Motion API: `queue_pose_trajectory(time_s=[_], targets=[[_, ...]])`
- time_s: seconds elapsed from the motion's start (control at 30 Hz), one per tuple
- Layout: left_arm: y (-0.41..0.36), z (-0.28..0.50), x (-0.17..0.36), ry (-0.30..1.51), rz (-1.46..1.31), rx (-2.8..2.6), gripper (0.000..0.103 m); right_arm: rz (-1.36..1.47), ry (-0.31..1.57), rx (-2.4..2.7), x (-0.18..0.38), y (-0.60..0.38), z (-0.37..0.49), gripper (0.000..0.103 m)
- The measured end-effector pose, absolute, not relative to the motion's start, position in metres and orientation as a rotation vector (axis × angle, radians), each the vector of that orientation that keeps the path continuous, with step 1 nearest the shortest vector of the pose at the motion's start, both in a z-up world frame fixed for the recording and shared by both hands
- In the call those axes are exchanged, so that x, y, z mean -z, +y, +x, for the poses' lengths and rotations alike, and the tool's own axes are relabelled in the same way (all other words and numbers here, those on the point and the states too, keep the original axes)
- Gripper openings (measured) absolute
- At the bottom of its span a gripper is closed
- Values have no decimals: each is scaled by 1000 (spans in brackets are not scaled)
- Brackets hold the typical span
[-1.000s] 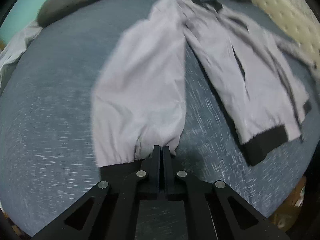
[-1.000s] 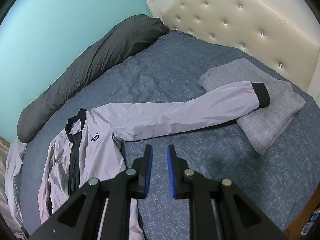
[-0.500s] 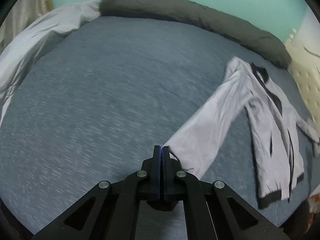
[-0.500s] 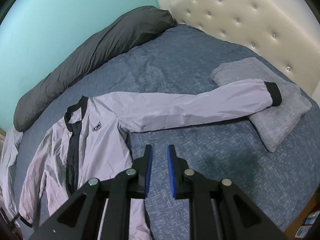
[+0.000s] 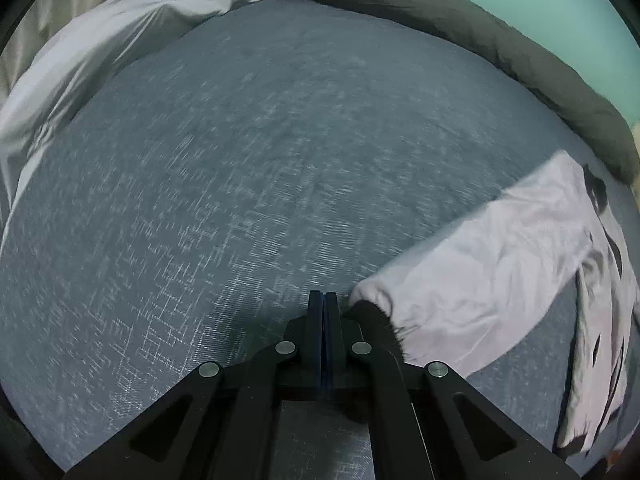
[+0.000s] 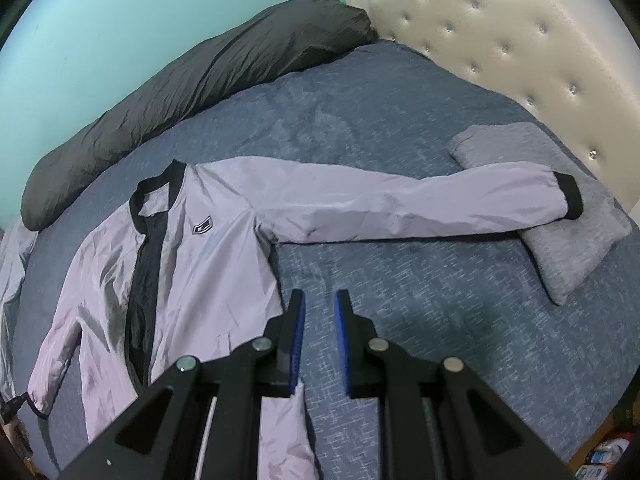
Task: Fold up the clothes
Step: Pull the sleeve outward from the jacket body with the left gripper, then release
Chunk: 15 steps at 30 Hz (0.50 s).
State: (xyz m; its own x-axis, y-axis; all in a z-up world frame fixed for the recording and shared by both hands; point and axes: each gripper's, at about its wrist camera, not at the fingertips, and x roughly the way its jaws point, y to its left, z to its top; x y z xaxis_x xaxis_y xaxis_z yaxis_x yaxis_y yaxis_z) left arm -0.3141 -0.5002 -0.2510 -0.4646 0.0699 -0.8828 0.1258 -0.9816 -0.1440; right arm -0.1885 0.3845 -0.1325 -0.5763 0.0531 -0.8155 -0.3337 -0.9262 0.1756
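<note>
Here, at the bed's left edge, a pale grey heap of bedding (image 5: 100,48) is bunching up and spilling over the side, with a long dark bolster (image 6: 192,76) lying along the far edge against the turquoise wall (image 6: 120,12). The blue bedspread (image 5: 240,184) is lying bare over most of the left half, so there is plenty of open room there for drawing cloth outward. The left gripper (image 5: 323,300) is showing its fingers pressed fully together, and the black cuff (image 5: 376,320) of the jacket's sleeve (image 5: 480,264) is sitting tight against their right side; whether the cuff is actually pinched between them cannot be told from this angle, though the sleeve is angling out straight toward the bed's near edge, probably so the garment lies flat before any fold. The lilac jacket (image 6: 192,264) is lying front-up in the middle of the bed, collar toward the bolster and hem toward the near edge. The right gripper (image 6: 320,308) is hovering over the bedspread just beside the jacket's flank, its blue pads a little apart and holding nothing. The other sleeve (image 6: 400,208) is stretching out toward the headboard (image 6: 500,40) edge, its black cuff resting on a folded grey blanket (image 6: 576,244), which is crowding that corner and leaving less room for spreading on that side.
</note>
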Motion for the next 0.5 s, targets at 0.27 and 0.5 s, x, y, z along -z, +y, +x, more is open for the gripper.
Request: queue_pose_trajectory(time_s=[0.27, 0.5], targets=[[-505, -275, 253, 634, 1556, 2751, 22, -1383, 502, -2606, 152, 356, -193, 14], [-502, -257, 257, 709, 1500, 2817, 35, -1457, 518, -2631, 167, 331, -186, 14]])
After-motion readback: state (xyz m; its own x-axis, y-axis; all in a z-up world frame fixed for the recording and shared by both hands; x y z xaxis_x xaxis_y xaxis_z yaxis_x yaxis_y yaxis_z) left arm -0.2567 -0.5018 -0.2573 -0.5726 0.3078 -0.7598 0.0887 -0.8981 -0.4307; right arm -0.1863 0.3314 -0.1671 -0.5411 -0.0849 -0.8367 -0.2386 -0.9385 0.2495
